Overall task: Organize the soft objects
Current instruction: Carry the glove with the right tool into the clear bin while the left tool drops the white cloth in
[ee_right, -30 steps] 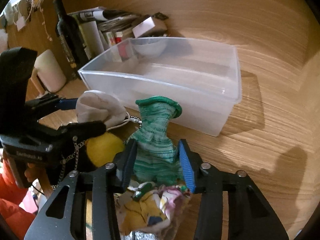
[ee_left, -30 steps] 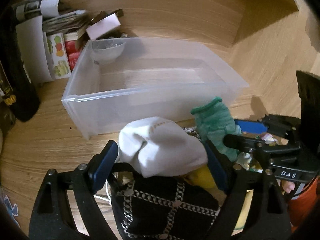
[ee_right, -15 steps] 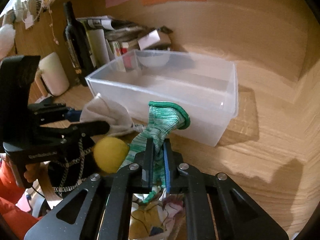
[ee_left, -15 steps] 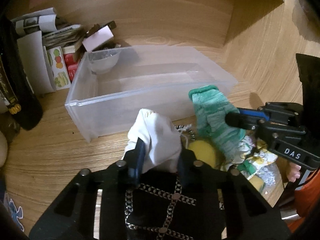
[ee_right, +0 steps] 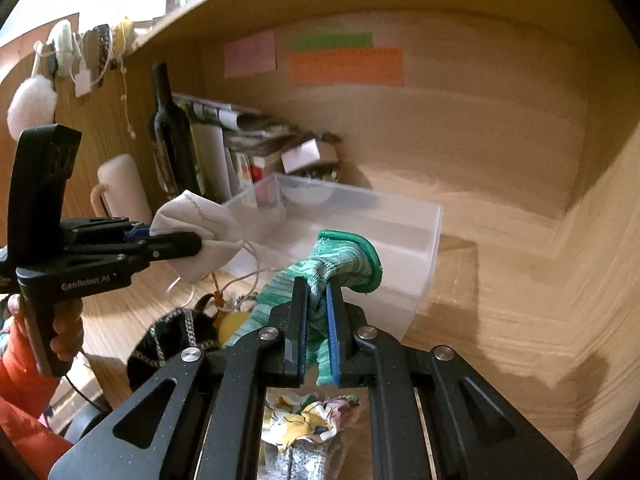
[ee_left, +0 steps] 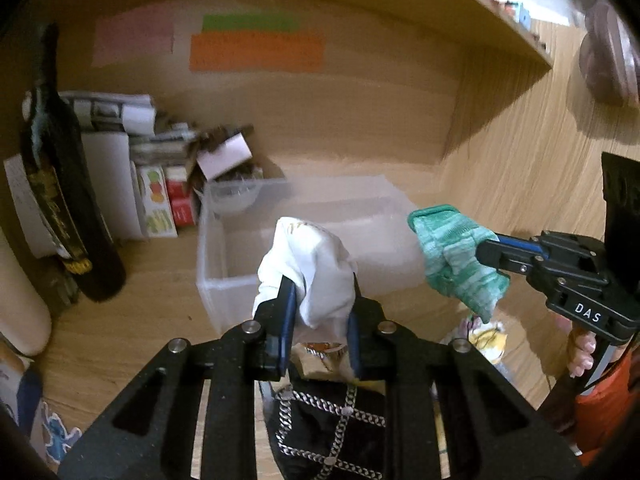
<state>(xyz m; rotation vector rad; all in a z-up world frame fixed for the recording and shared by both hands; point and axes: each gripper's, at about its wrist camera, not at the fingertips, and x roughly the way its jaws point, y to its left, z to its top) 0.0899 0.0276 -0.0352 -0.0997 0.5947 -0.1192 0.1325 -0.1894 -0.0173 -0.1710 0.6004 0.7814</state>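
The left tool (ee_left: 320, 316) was clenched on a white cloth pouch (ee_left: 308, 268), which bulged upward between the blue pads (ee_left: 288, 320) and stood in front of the near wall of the clear plastic bin (ee_left: 224, 292). In the right wrist view the same pouch (ee_right: 200, 236) projected from the left tool (ee_right: 192, 240), held above the worktop (ee_right: 500, 300) just beside the bin's left corner, with thin white cords hanging beneath it. The right tool (ee_right: 316, 312) was clenched on a green knit sock (ee_right: 340, 264); the cuff curled over above the fingertips and lay against the near wall of the bin (ee_right: 424, 264), while the remaining length trailed down and to the left toward the pile below. In the left wrist view the sock (ee_left: 456, 256) extended leftward from the right tool (ee_left: 492, 252), near the bin's right end. Neither item was inside the bin. Below the tools lay a black bag with chain trim (ee_left: 332, 432), a yellow ball (ee_right: 230, 326) and a floral fabric piece (ee_right: 308, 420). A small bowl (ee_left: 234, 200) sat in the far left corner of the bin. A dark wine bottle (ee_left: 64, 184), stacked papers and cartons (ee_left: 156, 196) stood to the left of the bin, and coloured paper notes (ee_left: 256, 50) were fixed to the back panel.
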